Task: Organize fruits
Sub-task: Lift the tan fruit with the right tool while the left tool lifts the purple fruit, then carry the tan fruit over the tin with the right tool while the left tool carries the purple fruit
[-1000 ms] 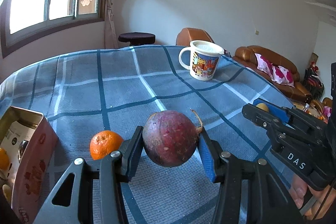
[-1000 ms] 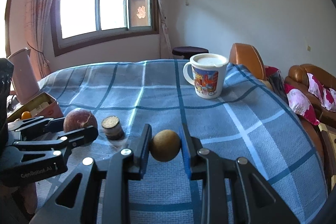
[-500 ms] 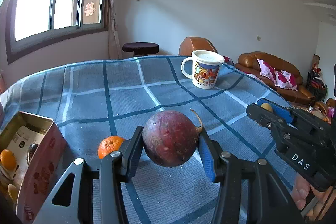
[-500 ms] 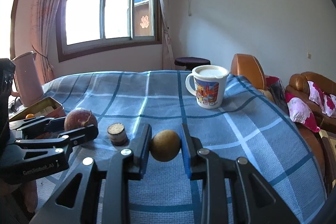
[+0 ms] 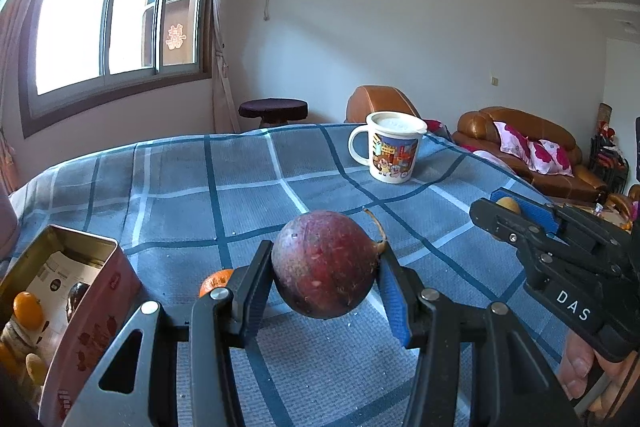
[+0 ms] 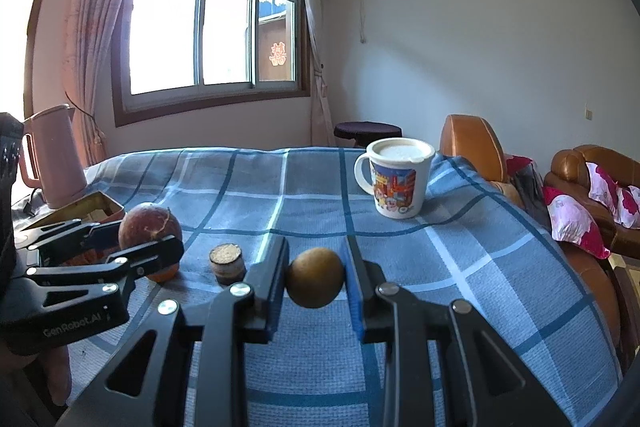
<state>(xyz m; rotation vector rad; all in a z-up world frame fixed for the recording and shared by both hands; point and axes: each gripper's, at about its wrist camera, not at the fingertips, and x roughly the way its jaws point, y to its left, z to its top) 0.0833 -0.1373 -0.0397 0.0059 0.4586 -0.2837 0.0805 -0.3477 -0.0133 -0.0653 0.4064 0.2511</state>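
Observation:
My left gripper [image 5: 324, 267] is shut on a dark red round fruit [image 5: 325, 264] with a dry stem, held above the blue checked tablecloth. From the right wrist view the same fruit [image 6: 150, 227] sits in the left gripper [image 6: 148, 233] at the left. My right gripper [image 6: 316, 283] is shut on a small brown round fruit [image 6: 316, 283]; in the left wrist view it shows at the right as a yellowish fruit [image 5: 508, 205]. An orange [image 5: 216, 281] lies on the cloth behind the left fingers. An open tin box [image 5: 80, 291] at the left holds an orange [image 5: 27, 309] and other small items.
A white cartoon mug [image 6: 398, 181] with a lid stands at the far right of the table. A small brown cylinder [image 6: 227, 263] stands on the cloth between the grippers. A pink jug [image 6: 54, 155] stands at the far left edge. Brown sofas [image 5: 532, 151] lie beyond the table.
Both views have tilted upward a little, so the table objects sit lower in frame and the orange is now partly hidden behind the left finger. Both grips are unchanged.

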